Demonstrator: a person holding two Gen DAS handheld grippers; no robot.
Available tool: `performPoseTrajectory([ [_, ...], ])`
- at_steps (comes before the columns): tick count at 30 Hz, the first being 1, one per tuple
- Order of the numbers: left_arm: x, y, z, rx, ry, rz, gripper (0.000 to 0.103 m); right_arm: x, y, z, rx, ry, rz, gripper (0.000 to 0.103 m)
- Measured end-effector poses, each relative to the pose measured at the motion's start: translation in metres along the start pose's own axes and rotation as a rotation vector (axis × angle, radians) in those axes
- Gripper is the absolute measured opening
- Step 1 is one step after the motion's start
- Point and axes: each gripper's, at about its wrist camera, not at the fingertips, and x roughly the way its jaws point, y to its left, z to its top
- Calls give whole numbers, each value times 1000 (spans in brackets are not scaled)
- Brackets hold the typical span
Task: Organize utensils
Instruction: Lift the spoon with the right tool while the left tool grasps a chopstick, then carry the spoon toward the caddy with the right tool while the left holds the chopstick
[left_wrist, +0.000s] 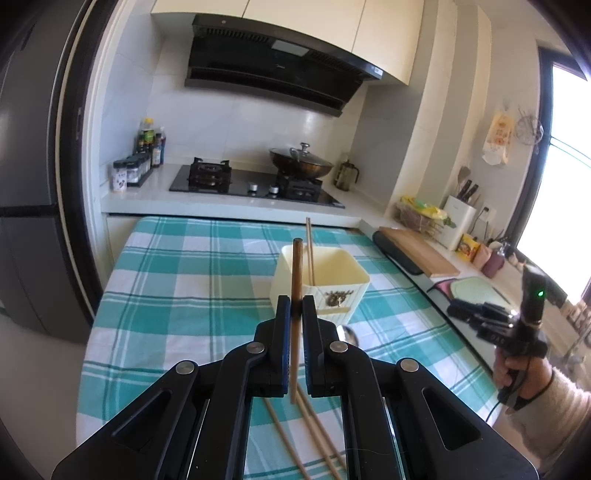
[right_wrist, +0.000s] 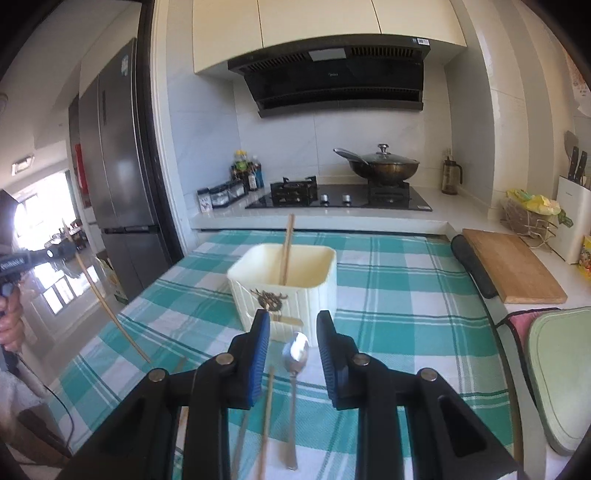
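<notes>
- While my left hand-held gripper (left_wrist: 296, 310) clamps a dark-tipped chopstick (left_wrist: 295, 317), raised above the table (left_wrist: 184, 258).
- My right hand-held gripper (right_wrist: 293, 334) gapes over a spoon (right_wrist: 294, 363) before the cream holder (right_wrist: 288, 280).

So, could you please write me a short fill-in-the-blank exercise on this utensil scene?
1. The left gripper is shut on a ____.
2. The right gripper is ____, with nothing held.
3. On the cloth below the right gripper lies a metal ____.
4. One chopstick already stands in the cream ____.

Missing words: chopstick; open; spoon; holder
</notes>
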Motion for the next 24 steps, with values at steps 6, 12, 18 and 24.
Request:
performPoseTrajectory([
  [6,-4,5,-1,-26,1,-4,4,81,-3,-50,-60,282,-11,34],
  [12,-6,7,-2,-35,6,6,4,154,1,-73,11,356,22,56],
  [18,-4,10,-5,-50,13,11,4,222,0,-62,72,395,-29,56],
  [24,1,16,-7,-64,30,19,4,248,21,-60,-48,406,-101,59],
])
